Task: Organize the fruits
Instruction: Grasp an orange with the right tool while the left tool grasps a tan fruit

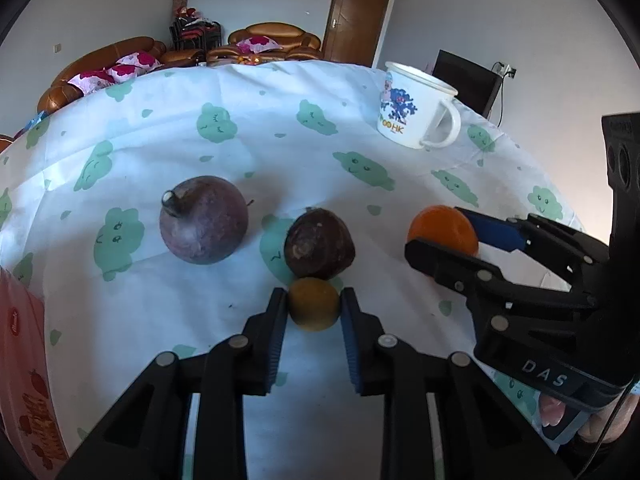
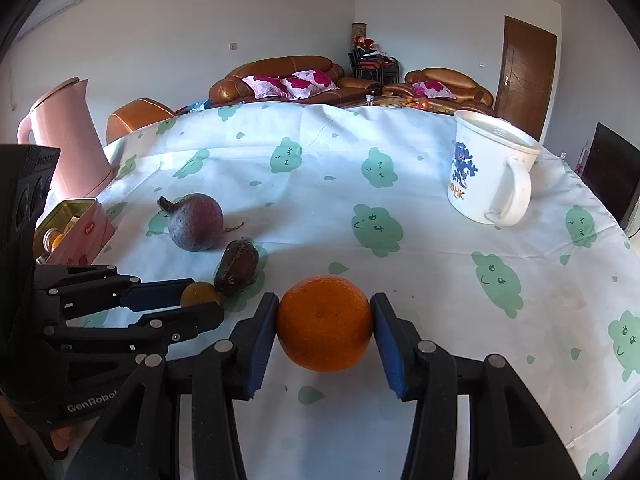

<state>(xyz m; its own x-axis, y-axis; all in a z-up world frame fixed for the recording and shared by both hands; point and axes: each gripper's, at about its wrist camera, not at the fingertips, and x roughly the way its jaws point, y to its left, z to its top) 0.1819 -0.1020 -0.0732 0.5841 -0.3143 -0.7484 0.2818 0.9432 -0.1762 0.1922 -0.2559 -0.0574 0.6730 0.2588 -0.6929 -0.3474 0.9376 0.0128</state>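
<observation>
Mid-grasp on the worktop (image 2: 400, 240): left tongs (image 1: 314, 306) clenched on the small yellow-brown fruit (image 1: 313, 304), right tongs (image 2: 325, 324) on the orange (image 2: 325, 322); next, probably lifting both toward the pink tin (image 2: 80, 224).

White walls (image 2: 200, 20) fill the top of both views, with a brown wooden door (image 1: 358, 16) at upper centre of the left view. Brown leather sofas (image 2: 280, 76) with pink flowered cushions (image 2: 288, 82) sit behind the table (image 2: 420, 264), whose white cloth has green cloud faces. Daylight brightens the cloth.
</observation>
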